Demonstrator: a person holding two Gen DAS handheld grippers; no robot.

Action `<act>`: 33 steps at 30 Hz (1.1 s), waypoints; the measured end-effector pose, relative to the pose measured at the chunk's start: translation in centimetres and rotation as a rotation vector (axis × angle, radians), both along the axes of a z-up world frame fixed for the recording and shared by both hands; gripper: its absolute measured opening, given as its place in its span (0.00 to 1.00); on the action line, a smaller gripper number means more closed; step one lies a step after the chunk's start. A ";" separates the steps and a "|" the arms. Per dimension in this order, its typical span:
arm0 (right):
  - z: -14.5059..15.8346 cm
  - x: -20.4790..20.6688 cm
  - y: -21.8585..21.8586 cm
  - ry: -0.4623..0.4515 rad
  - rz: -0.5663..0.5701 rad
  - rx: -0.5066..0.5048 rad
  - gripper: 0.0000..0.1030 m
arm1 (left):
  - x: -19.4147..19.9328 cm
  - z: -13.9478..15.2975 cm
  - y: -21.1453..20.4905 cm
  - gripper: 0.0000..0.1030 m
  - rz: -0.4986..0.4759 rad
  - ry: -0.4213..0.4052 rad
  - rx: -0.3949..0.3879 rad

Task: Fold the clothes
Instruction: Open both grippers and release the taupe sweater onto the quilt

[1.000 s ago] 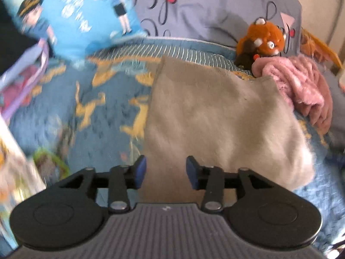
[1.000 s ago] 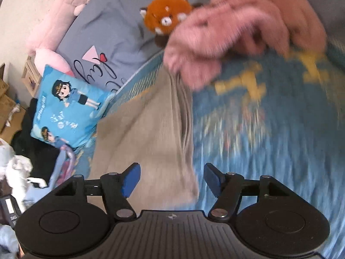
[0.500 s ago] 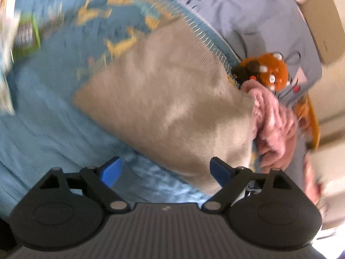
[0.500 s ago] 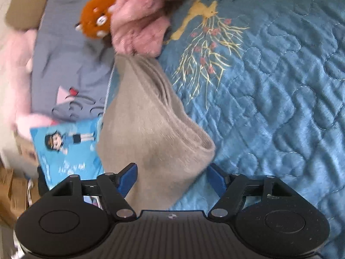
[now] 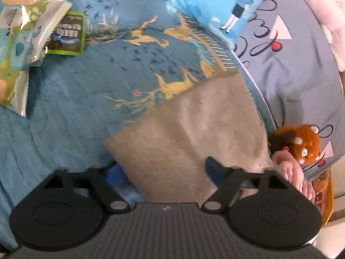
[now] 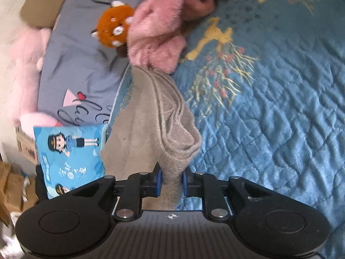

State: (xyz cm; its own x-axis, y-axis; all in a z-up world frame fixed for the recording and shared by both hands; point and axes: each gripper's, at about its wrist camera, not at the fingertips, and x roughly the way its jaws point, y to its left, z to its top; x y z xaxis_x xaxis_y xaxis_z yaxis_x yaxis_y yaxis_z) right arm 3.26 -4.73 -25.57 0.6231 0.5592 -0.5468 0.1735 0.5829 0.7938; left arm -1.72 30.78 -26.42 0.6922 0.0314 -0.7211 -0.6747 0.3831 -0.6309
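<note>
A folded beige knit garment (image 5: 189, 129) lies on the blue quilted bedspread (image 5: 71, 112). My left gripper (image 5: 162, 171) is open, its blue-padded fingers spread to either side of the garment's near edge, and the cloth runs under the right finger. In the right wrist view the same beige garment (image 6: 159, 116) shows its stacked folded layers. My right gripper (image 6: 171, 182) is shut on the garment's near corner, which is pinched and bunched between the blue pads. A fluffy pink garment (image 6: 163, 28) lies crumpled at the beige one's far end.
An orange plush toy (image 6: 114, 28) sits against a grey pillow (image 6: 77, 64). A blue cartoon cushion (image 5: 217, 6) lies beyond the beige garment. Snack packets (image 5: 64, 34) lie on the bedspread's far left. The blue bedspread (image 6: 269, 108) stretches right of the garment.
My right gripper has closed from open onto the beige garment's corner. My left gripper swung round and now straddles the garment's near edge, still open.
</note>
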 end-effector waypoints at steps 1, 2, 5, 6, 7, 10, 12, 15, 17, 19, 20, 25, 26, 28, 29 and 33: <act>0.4 -0.2 0.2 -0.020 0.011 -0.020 0.17 | -0.3 0.0 0.3 0.53 -0.005 -0.011 0.000; 0.7 -0.3 0.4 -0.039 0.022 -0.038 0.17 | -0.6 0.0 0.6 0.45 -0.011 -0.021 -0.001; 1.8 -0.7 0.7 -0.088 0.054 -0.075 0.17 | -1.5 0.0 1.5 0.22 -0.026 -0.054 -0.001; 2.2 -0.9 0.7 -0.106 0.064 -0.084 0.17 | -1.8 0.1 1.8 0.20 -0.033 -0.064 0.000; 2.7 -1.2 0.8 -0.126 0.076 -0.094 0.16 | -2.0 0.5 2.0 0.19 -0.043 -0.072 0.010; 4.2 -2.1 0.8 -0.186 0.089 -0.110 0.16 | -2.7 2.2 1.8 0.18 -0.091 -0.087 0.066; 5.0 -3.1 0.2 -0.204 0.097 -0.114 0.16 | -3.1 4.1 1.0 0.18 -0.140 -0.088 0.130; 6.1 -4.6 -1.0 -0.215 0.110 -0.116 0.16 | -4.0 6.8 -0.3 0.17 -0.213 -0.090 0.222; 6.1 -6.1 -2.0 -0.198 0.126 -0.121 0.16 | -5.5 8.2 -1.2 0.17 -0.256 -0.097 0.250; 5.8 -7.8 -3.1 -0.169 0.146 -0.127 0.16 | -7.5 9.0 -2.0 0.17 -0.287 -0.092 0.241; 5.6 -8.6 -3.7 -0.155 0.156 -0.130 0.16 | -8.6 9.3 -2.3 0.17 -0.302 -0.089 0.232; 2.5 -11.4 -5.5 -0.009 0.211 -0.152 0.17 | -12.7 7.9 -3.4 0.18 -0.354 -0.014 0.173; 1.7 -11.5 -5.6 0.034 0.206 -0.160 0.18 | -13.2 7.4 -3.6 0.18 -0.358 0.009 0.170; 0.0 -11.5 -5.8 0.120 0.196 -0.175 0.21 | -13.8 6.4 -3.9 0.18 -0.349 0.045 0.145; -0.3 -11.5 -6.0 0.143 0.187 -0.190 0.26 | -14.1 6.0 -3.9 0.19 -0.345 0.060 0.133; 1.6 -11.2 -7.1 0.085 0.121 -0.305 0.29 | -15.2 6.7 -3.7 0.27 -0.305 0.064 0.176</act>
State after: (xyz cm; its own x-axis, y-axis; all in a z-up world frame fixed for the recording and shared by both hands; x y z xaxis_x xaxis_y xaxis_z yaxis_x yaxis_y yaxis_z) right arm -7.99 -11.85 -23.92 0.5067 0.4289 -0.7479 0.1467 0.8119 0.5650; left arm -16.91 27.13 -19.73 0.6424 -0.0425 -0.7652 -0.5485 0.6718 -0.4978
